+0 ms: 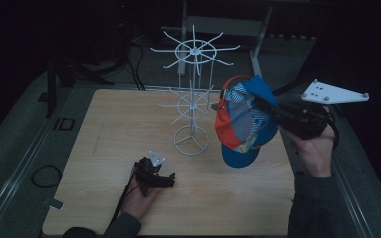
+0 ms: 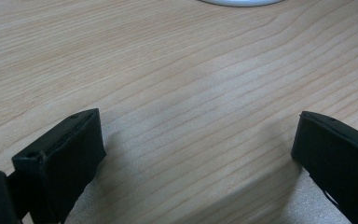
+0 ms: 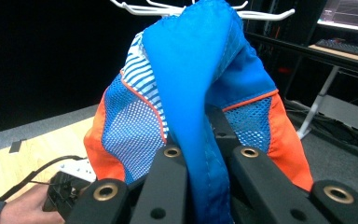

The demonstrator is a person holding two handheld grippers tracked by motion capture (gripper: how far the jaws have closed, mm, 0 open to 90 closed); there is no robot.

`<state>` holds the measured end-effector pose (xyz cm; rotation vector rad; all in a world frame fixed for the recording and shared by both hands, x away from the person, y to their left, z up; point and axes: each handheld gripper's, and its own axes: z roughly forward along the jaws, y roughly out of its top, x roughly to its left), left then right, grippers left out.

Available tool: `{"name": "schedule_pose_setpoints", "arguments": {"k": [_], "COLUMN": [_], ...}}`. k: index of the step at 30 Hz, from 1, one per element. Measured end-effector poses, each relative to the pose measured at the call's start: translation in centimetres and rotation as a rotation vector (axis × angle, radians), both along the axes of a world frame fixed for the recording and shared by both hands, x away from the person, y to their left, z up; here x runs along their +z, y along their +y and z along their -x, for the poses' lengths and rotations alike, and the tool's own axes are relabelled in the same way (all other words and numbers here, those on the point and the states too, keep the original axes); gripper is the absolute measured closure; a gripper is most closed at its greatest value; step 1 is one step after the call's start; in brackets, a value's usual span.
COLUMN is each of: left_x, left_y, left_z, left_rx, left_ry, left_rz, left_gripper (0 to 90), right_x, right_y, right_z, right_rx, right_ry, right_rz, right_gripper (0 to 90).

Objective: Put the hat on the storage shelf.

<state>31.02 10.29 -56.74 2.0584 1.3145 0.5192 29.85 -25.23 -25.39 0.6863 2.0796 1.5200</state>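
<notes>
Blue fabric bunched up tight is what the right gripper (image 3: 209,154) has: its fingers are closed hard on a fold of a cap (image 1: 243,121), with barely a gap between them. The cap is blue with orange side panels, white-dotted mesh and a striped patch, and its brim hangs down toward the table (image 1: 104,148). It's held up in the air over the table's right side, just beside the white wire rack (image 1: 192,99), whose hook arms poke out right behind its crown. The right hand is raised, gripper pointing in at the rack. The left gripper (image 1: 155,174) sits low on the near part of the table, fingers spread wide apart with nothing between them, just bare wood.
</notes>
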Motion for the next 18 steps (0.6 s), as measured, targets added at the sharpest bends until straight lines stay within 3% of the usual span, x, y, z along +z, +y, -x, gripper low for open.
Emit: {"name": "schedule_pose_setpoints", "arguments": {"k": [18], "left_x": [0.0], "left_y": [0.0], "left_z": [0.0], "left_rx": [-0.001], "left_ry": [0.001], "left_rz": [-0.001], "left_gripper": [2.6], "right_x": [1.5], "right_y": [0.2], "right_z": [0.1], "right_rx": [-0.004], "right_ry": [-0.032], "right_rz": [-0.019], "right_gripper": [87.6]}}
